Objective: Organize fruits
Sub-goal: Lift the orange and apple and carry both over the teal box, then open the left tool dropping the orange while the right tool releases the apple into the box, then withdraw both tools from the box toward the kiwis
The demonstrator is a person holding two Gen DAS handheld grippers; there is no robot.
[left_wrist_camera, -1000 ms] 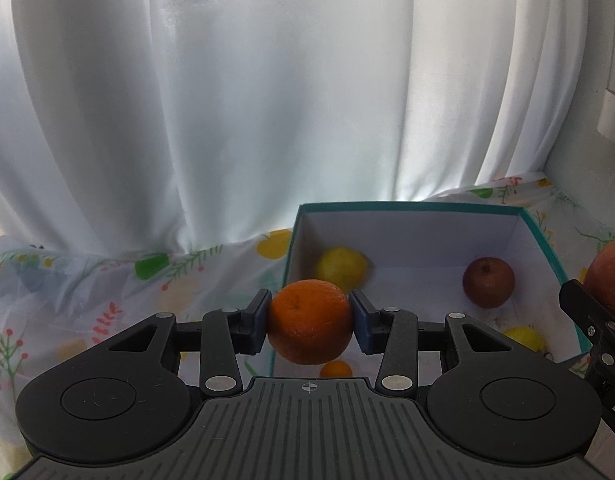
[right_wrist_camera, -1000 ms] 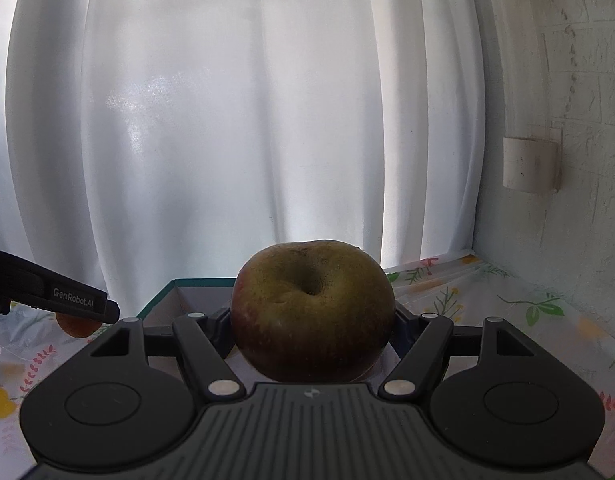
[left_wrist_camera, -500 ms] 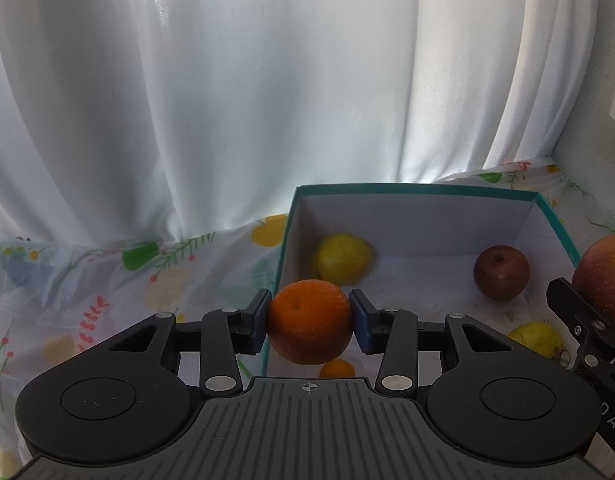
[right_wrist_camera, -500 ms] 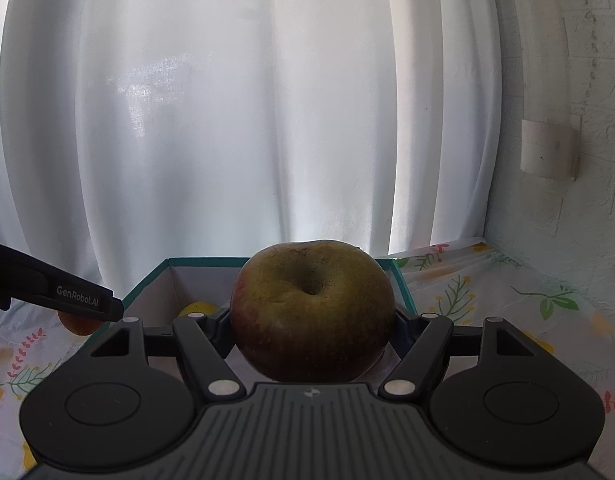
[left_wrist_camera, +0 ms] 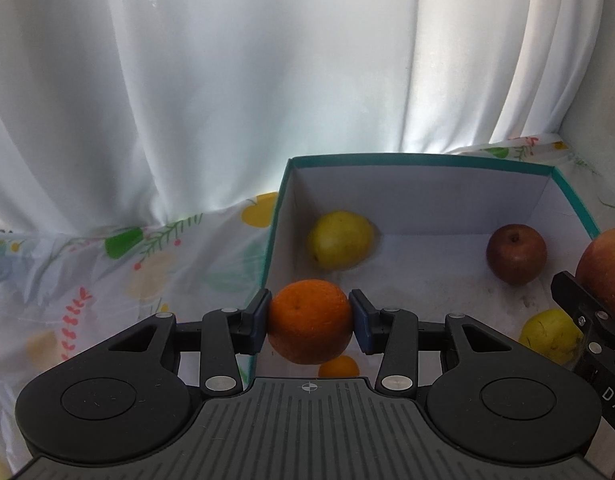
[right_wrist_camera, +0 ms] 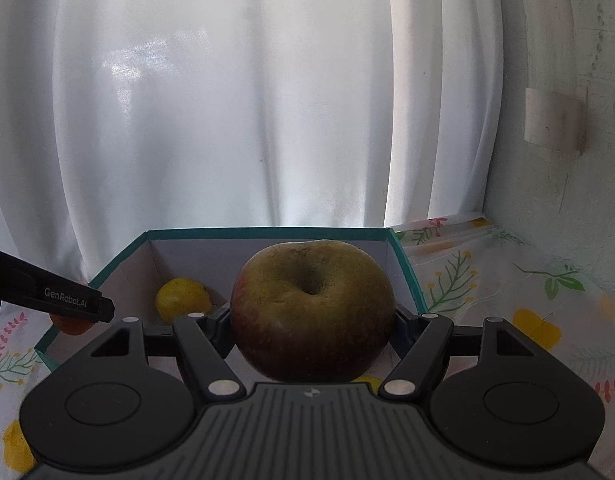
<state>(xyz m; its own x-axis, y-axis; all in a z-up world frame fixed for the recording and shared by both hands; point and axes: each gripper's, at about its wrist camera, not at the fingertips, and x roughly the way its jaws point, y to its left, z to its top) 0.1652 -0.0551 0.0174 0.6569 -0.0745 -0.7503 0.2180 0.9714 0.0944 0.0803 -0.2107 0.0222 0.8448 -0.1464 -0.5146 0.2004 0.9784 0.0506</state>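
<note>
Nearest, left claw [left_wrist_camera: 310,322] pinching orange [left_wrist_camera: 310,320] at frame center, over box [left_wrist_camera: 419,159] near-left corner. Right claw [right_wrist_camera: 313,320] pinching big apple [right_wrist_camera: 313,312] above box interior. Farther back: yellow fruit [left_wrist_camera: 341,239], dark red apple [left_wrist_camera: 515,254] inside.

Ahead of you hangs a white, pleated fabric curtain [left_wrist_camera: 267,80], glowing with daylight from behind (brightest along its lower folds). On your right stands a rough, white-painted plaster wall [right_wrist_camera: 567,208] carrying a small white rectangular wall fitting [right_wrist_camera: 551,120]. Under everything lies a thin white tablecloth printed with coloured leaves and lemons [left_wrist_camera: 107,280].
</note>
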